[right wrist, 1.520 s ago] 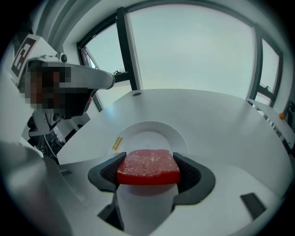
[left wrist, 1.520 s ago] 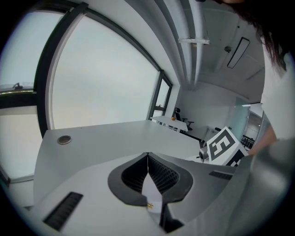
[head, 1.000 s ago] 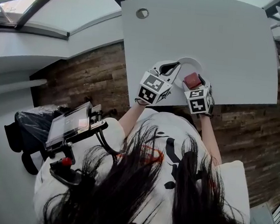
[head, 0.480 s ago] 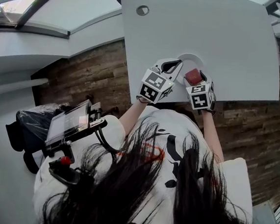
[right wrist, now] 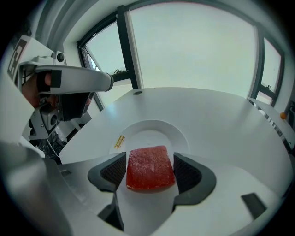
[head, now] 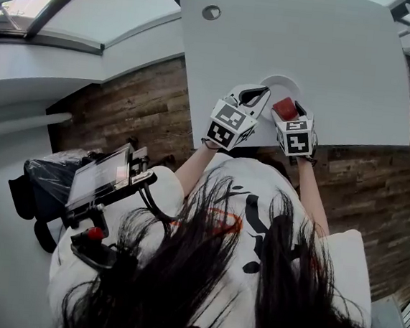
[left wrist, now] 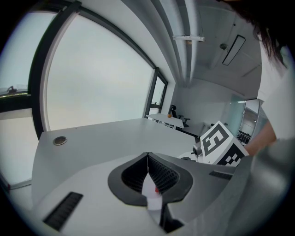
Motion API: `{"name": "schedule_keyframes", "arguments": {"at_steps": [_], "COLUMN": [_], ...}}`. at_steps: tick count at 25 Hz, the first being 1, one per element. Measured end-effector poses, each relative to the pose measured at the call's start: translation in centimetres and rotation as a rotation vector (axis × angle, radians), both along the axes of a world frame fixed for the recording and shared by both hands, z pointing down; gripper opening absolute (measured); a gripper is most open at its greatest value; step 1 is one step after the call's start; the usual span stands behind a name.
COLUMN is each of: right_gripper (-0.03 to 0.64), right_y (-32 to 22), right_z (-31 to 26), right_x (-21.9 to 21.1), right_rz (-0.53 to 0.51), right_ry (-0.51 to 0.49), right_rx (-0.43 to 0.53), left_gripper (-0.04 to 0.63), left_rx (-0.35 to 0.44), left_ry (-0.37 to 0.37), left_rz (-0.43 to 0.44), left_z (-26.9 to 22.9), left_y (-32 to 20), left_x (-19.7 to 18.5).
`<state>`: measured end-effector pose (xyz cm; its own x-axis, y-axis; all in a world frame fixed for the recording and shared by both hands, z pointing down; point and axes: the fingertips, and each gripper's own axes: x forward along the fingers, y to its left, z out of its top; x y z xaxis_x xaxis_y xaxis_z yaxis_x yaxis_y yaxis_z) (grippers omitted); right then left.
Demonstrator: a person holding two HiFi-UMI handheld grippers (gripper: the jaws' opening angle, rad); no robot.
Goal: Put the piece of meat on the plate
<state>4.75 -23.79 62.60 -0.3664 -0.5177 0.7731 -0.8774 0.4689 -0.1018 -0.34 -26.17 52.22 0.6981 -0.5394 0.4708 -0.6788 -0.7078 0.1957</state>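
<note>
A red slab of meat sits between the jaws of my right gripper, which is shut on it. It hangs over the near rim of a round white plate with a small yellow sticker. In the head view the meat and the right gripper are at the plate's near edge. My left gripper hovers just left of the plate. Its ribbed pads meet at the tips, with nothing held.
The white table has a round cable hole at its far left corner. Its front edge runs just under the grippers, above a wooden floor. A tablet rig is at the person's left. More desks stand in the background.
The head view has shifted slightly. Both grippers have stayed beside the plate, edging a little away from the person. The right one has kept its hold on the meat.
</note>
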Motion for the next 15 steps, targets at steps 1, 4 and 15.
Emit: {"name": "schedule_keyframes", "arguments": {"at_steps": [1, 4, 15], "right_gripper": [0.319, 0.318, 0.243], "right_y": [-0.1, -0.4, -2.6], "right_z": [-0.2, -0.9, -7.1], "right_x": [0.0, 0.2, 0.9], "right_rz": [0.010, 0.041, 0.231], "right_ry": [-0.012, -0.049, -0.284], "right_rx": [0.001, 0.004, 0.073], "left_gripper": [0.006, 0.006, 0.006], "left_rx": [0.000, 0.000, 0.018], "left_ry": [-0.002, -0.008, 0.008], "left_rz": [0.001, 0.003, 0.006], "left_z": [0.0, 0.0, -1.0], "left_y": [0.0, 0.0, -0.1], "left_x": [0.0, -0.1, -0.1]}}
